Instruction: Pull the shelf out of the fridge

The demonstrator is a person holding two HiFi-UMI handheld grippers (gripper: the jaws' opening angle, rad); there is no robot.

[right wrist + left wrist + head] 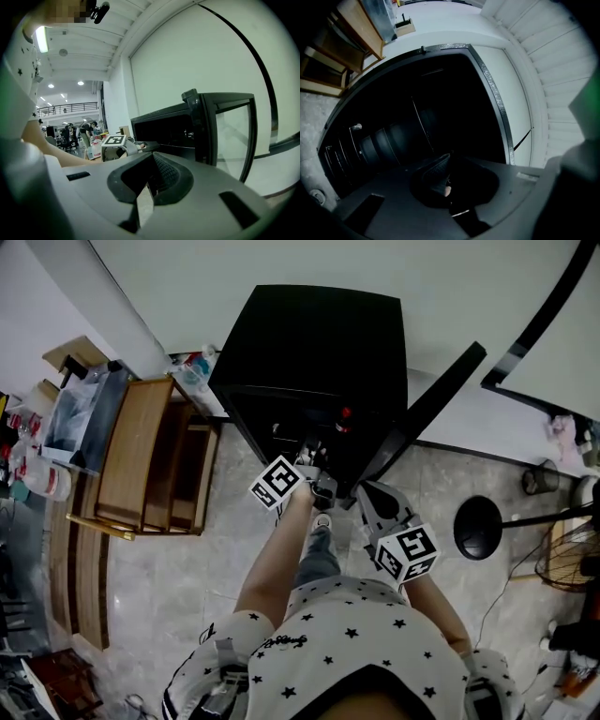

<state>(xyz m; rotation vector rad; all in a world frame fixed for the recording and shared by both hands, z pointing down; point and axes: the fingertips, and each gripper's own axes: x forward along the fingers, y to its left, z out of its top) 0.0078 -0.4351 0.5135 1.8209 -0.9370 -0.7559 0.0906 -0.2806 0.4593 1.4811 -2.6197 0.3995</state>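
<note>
The black mini fridge [319, 343] stands against the wall with its glass door [431, 409] swung open to the right. My left gripper [323, 491] reaches into the fridge's open front, jaws shut [446, 161]. The inside is very dark: I make out thin shelf wires [423, 123] and dark round bottles [375, 143], but not whether the pads pinch a wire. My right gripper [367, 495] hangs just outside the opening, near the door, with its jaws shut [152, 161] on nothing. From the right gripper view the left gripper's marker cube [115, 140] sits at the fridge's [168, 126] mouth.
A wooden shelf unit [155, 460] stands left of the fridge. A black round stand base [480, 526] and a fan [572, 559] with cables sit on the floor at the right. A bottle with a red cap [344, 413] stands inside the fridge.
</note>
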